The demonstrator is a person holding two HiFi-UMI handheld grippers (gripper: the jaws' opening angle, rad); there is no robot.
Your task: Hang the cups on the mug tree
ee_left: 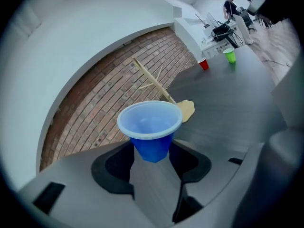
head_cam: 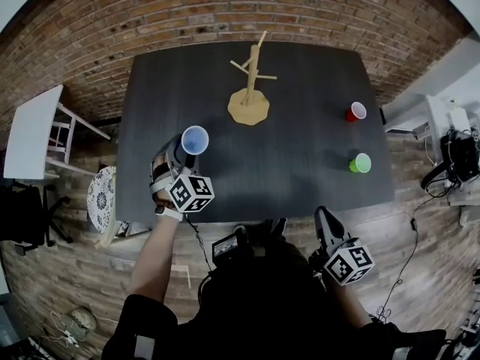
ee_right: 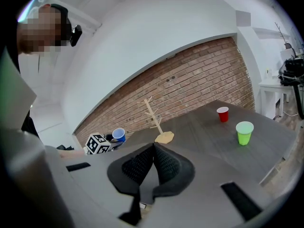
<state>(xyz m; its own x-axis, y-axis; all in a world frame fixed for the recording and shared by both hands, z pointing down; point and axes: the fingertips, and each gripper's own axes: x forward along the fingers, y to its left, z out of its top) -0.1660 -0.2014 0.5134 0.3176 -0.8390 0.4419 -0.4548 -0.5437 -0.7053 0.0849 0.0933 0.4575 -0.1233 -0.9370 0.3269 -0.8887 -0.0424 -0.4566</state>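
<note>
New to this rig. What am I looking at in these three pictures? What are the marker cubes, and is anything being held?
There is no robot here: a person holds a hand-held gripper in each hand, and the marker cubes are part of those tools. The head view looks down from a camera on the person's head. The other two views come from a camera riding on each gripper, looking along its jaws. On the dark table stand a wooden mug tree, a red cup and a green cup. No cup hangs on the tree. The left hand-held gripper is shut on a blue cup, held up off the table. The right hand-held gripper is shut and empty.
</note>
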